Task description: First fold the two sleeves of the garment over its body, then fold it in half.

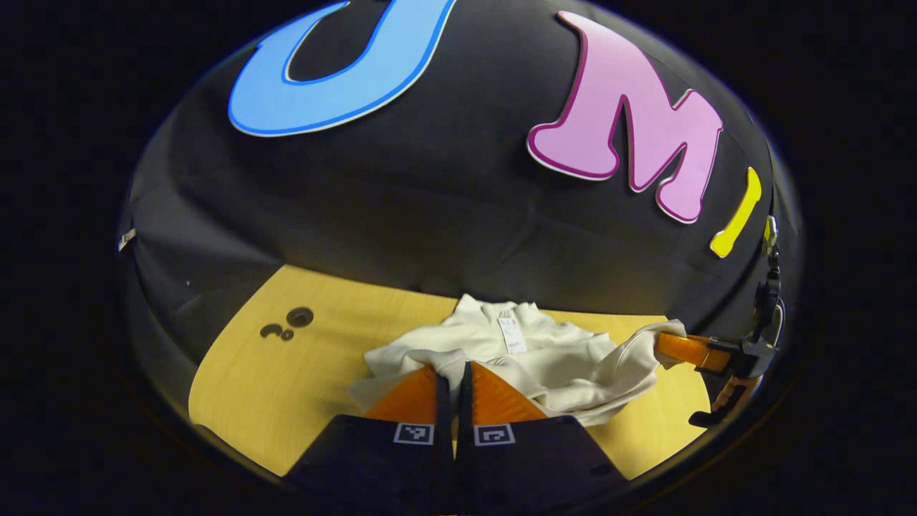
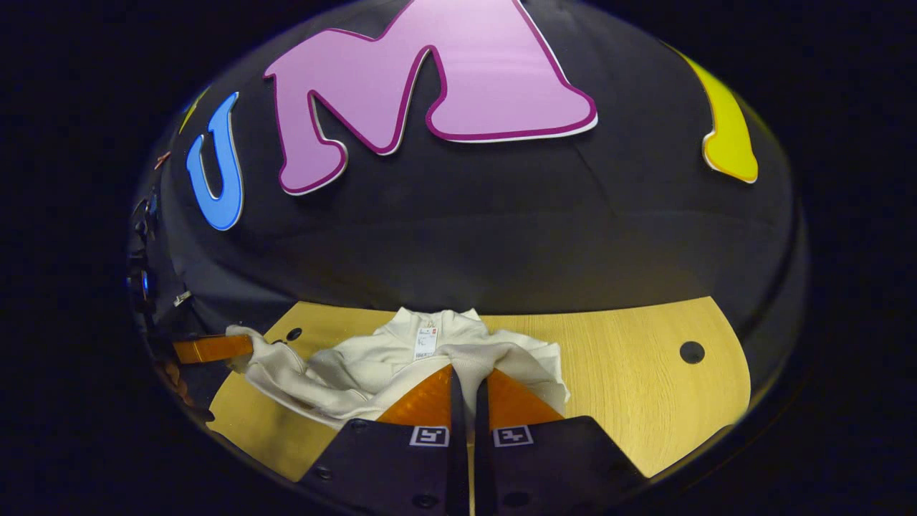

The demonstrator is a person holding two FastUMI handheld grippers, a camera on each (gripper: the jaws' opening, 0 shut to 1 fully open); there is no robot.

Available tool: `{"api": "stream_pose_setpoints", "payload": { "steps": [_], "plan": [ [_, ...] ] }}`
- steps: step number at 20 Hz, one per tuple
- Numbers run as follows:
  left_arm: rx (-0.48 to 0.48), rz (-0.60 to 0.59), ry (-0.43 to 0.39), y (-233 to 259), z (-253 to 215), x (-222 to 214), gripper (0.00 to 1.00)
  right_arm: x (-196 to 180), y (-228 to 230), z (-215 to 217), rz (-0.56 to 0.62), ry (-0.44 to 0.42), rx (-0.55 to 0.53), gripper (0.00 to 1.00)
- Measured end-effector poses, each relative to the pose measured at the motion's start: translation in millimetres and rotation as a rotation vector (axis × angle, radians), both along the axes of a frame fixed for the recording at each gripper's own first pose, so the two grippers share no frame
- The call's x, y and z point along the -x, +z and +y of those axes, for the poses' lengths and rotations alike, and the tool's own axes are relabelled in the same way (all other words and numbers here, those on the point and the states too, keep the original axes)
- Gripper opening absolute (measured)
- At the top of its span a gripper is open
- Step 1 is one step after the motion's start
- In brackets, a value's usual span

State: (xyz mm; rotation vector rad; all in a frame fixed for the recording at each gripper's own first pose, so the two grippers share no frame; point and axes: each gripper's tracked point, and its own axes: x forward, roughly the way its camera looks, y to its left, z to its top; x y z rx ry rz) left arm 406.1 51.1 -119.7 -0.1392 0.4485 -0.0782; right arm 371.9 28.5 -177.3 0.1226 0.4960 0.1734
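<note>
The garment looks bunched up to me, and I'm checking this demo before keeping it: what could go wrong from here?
1. The garment lies crumpled on the table, so a sleeve fold may trap creases.
2. Both the left gripper and the right gripper pinch cloth; pulling apart could drag the whole piece rather than spread it.
3. The hang tag at the collar may get folded inside.

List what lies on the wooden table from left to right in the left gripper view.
Dark round holes in the yellow wooden tabletop → left gripper pinching the crumpled cream-white garment → white paper tag at its collar → garment → right gripper at its far edge.
</note>
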Motion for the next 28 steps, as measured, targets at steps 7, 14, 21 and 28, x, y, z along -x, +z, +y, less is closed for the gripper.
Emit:
{"api": "stream_pose_setpoints", "payload": {
  "steps": [7, 14, 21, 28],
  "plan": [
    [-0.007, -0.055, 0.023, -14, 17, -98, 0.06, -80, -24, -14, -0.043, -0.074, 0.013, 0.07],
    [-0.011, -0.151, 0.053, -43, 29, -166, 0.09, -133, -68, -12, -0.084, -0.138, 0.037, 0.08],
    [-0.186, -0.132, 0.118, -55, 48, -156, 0.82, -119, -87, -28, -0.023, -0.177, 0.051, 0.59],
    [-0.173, -0.2, 0.114, -2, 39, -89, 1.0, -74, -19, -40, -0.134, -0.213, 0.093, 0.98]
  ]
}}
